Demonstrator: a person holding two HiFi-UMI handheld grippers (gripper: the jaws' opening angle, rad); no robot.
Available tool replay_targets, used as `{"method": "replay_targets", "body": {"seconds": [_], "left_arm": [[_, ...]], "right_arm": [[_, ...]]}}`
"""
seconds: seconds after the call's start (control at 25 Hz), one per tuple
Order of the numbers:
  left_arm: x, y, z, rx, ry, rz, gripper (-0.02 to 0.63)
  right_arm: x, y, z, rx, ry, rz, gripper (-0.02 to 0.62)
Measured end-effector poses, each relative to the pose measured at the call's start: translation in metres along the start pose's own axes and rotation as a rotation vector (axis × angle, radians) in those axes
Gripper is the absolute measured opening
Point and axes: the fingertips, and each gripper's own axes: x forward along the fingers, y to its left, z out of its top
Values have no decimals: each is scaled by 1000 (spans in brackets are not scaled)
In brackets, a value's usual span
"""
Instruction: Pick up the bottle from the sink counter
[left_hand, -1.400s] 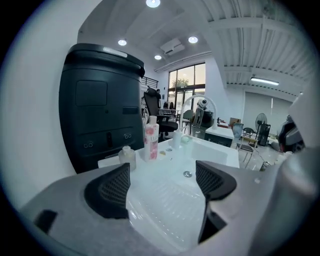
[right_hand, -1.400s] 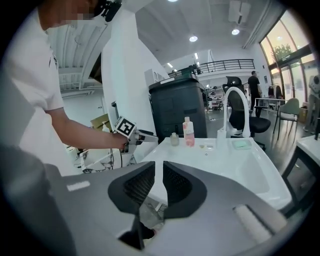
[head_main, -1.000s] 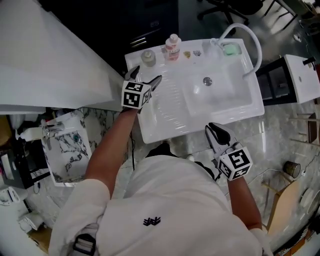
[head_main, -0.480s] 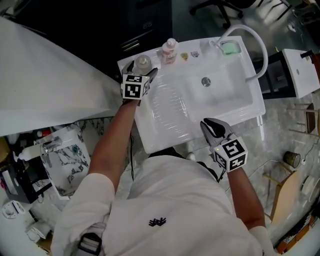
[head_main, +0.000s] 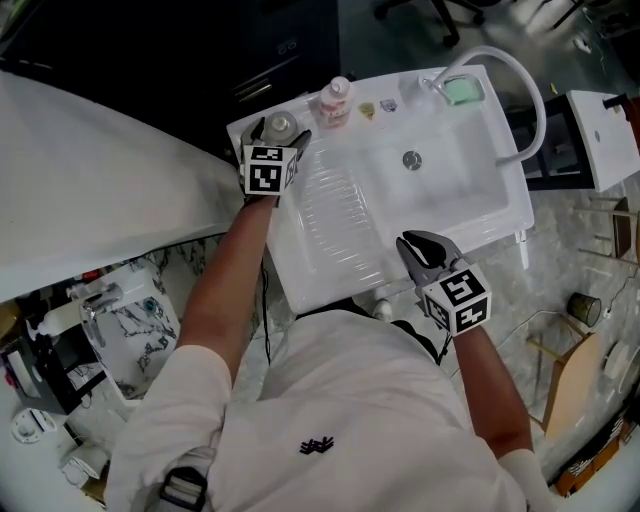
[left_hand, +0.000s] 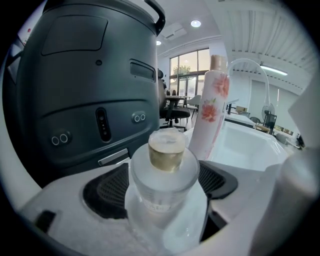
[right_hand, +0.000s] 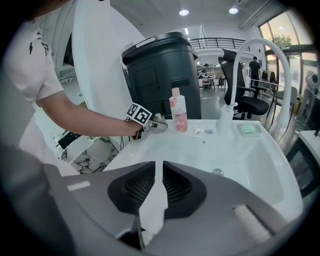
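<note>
A small clear bottle with a gold cap stands at the back left corner of the white sink counter. My left gripper is open, one jaw on each side of that bottle. In the left gripper view the bottle fills the space between the two dark pads, and I cannot tell whether they touch it. My right gripper hangs shut and empty over the counter's front edge. In the right gripper view its jaws are almost together, and the left gripper is seen far off.
A tall pink bottle stands just right of the clear one. A green soap and a curved white faucet are at the back right. The basin has a drain. A dark bin rises behind the counter.
My left gripper has moved forward to the back left corner until its jaws flank the clear bottle. The right gripper has drifted slightly left along the front edge.
</note>
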Motion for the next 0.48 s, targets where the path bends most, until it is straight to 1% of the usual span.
{"method": "replay_targets", "body": {"seconds": [0.2, 0.28, 0.32, 0.48], "left_arm": [[8, 1, -2, 13, -1, 20, 406], [12, 2, -4, 27, 2, 36, 368], [13, 2, -5, 36, 3, 44, 337], [11, 3, -4, 46, 14, 56, 336]], "right_arm": [[-2, -3, -9, 15, 24, -4, 58], [-3, -6, -14, 23, 30, -8, 58], [-5, -7, -16, 27, 30, -12, 58], [-10, -12, -18, 40, 18, -24, 46]]}}
